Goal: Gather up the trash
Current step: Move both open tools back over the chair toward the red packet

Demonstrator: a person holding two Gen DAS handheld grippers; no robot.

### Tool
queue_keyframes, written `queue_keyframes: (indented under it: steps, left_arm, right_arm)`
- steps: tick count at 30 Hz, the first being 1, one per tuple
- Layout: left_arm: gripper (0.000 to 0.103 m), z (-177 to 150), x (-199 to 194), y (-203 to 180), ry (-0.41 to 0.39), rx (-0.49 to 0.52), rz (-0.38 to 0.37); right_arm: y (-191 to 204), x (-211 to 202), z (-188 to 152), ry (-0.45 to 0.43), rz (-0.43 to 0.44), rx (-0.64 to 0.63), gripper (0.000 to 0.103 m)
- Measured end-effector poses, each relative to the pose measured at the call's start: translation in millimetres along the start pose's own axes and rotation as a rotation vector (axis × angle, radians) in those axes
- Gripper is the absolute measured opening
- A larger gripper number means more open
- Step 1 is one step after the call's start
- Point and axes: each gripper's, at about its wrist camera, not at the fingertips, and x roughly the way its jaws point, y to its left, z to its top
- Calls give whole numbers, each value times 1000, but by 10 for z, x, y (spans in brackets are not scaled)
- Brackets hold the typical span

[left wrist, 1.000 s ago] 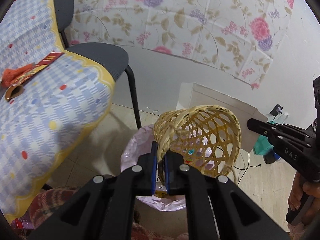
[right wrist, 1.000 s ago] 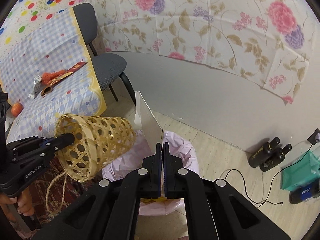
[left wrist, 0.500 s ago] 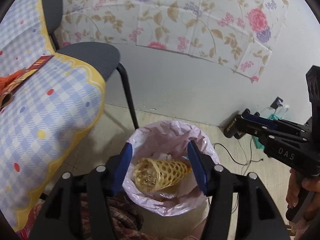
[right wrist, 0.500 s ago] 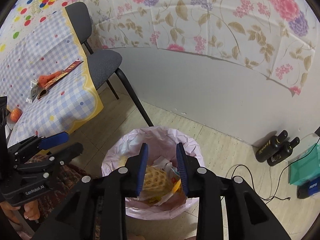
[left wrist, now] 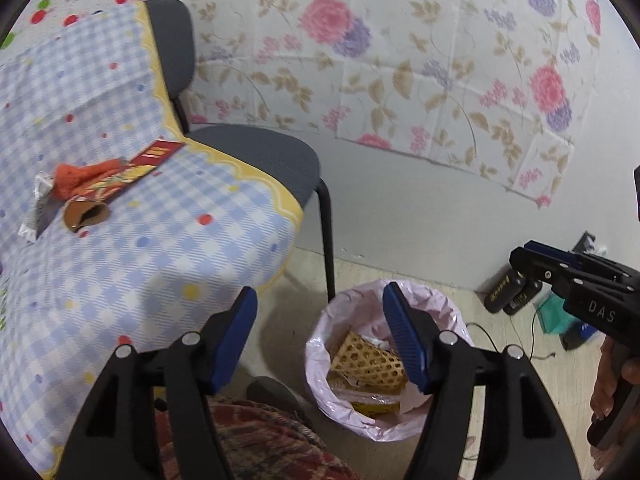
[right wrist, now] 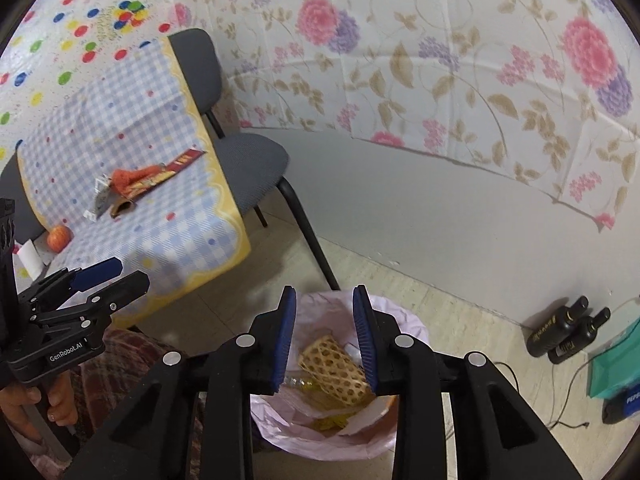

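A bin lined with a pink bag (left wrist: pixel 320 344) (right wrist: pixel 404 320) stands on the floor beside the table. A woven bamboo basket (left wrist: pixel 368 362) (right wrist: pixel 334 368) lies inside it on other trash. My left gripper (left wrist: pixel 320 340) is open and empty above the bin's left side. My right gripper (right wrist: pixel 325 340) is open and empty right above the bin; it also shows in the left wrist view (left wrist: pixel 532 256). On the checked tablecloth (left wrist: pixel 120 248) lie an orange cloth (left wrist: pixel 80 172), a red wrapper (left wrist: pixel 136 164), a cardboard tube (left wrist: pixel 86 214) and a silvery packet (left wrist: pixel 40 208).
A grey chair (left wrist: pixel 256 156) stands between table and floral wall. Two black bottles (right wrist: pixel 568 330) and a teal box (right wrist: pixel 616 364) with cables sit on the floor at right. An orange fruit (right wrist: pixel 59 237) lies on the table's near end.
A second ago my left gripper held the basket and my right a white card over the bin. Both opened; the items fell in. Both grippers have since pulled up and back.
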Motion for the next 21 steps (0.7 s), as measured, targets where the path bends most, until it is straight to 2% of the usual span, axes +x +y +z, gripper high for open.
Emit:
queue_keyframes:
  steps: [6, 10, 13, 21]
  left_arm:
    - [64, 72, -332, 420, -74, -108, 89]
    - [64, 87, -561, 813, -127, -182, 190]
    - [64, 61, -661, 1092, -143, -226, 262]
    - [64, -28, -864, 1964, -149, -354, 439]
  right_arm:
    - [434, 46, 267, -51, 110, -80, 32]
    - [813, 146, 457, -70, 170, -157, 42]
    - [1114, 251, 593, -75, 210, -210, 46]
    - [1822, 820, 894, -41, 275, -315, 47]
